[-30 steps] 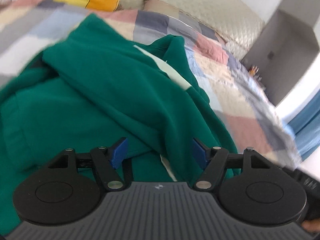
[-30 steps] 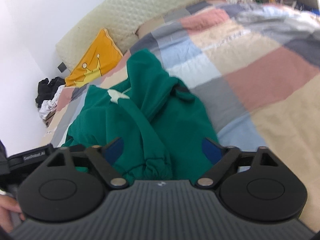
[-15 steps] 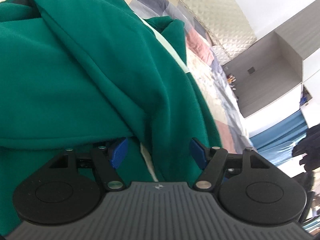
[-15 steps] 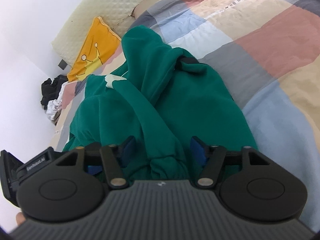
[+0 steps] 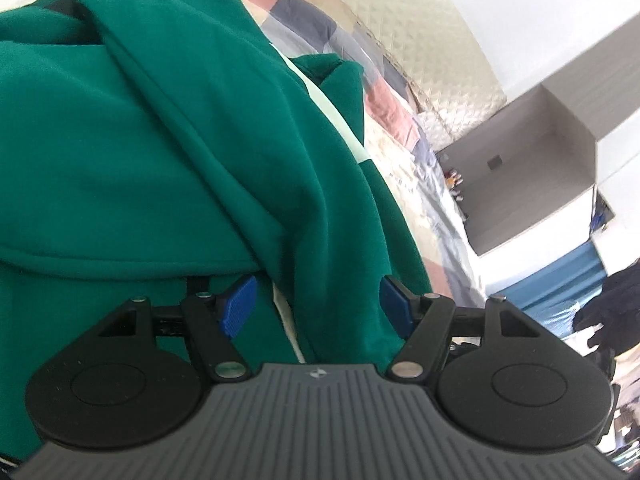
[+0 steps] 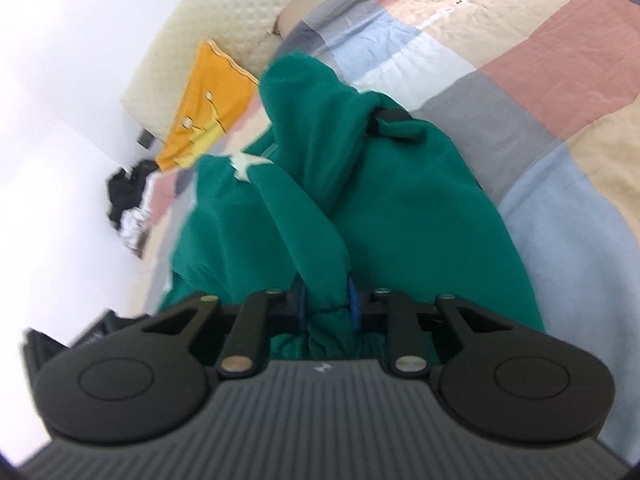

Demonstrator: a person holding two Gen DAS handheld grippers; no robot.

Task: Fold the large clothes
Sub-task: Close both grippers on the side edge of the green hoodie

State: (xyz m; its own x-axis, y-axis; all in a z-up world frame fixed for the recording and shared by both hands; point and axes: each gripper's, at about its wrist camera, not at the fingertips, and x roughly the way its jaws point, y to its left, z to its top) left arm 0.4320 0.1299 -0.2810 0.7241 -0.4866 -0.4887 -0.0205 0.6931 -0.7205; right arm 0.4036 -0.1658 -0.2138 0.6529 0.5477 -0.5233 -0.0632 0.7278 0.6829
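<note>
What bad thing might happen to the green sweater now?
The right tool is closing on just a bunched sleeve cuff of the green sweater, so lifting may drag it crooked. The left tool is open around a fold and grips nothing, so that side could sag onto the patchwork blanket.

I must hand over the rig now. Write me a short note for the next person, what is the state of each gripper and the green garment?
Right gripper: jaws closing on a bunched cuff of the green garment.
Left gripper: open, a fold of cloth between its pads, not pinched.
The garment lies crumpled on the patchwork quilt.
Done: nothing folded yet.
Left: grip with the left, spread, fold.
</note>
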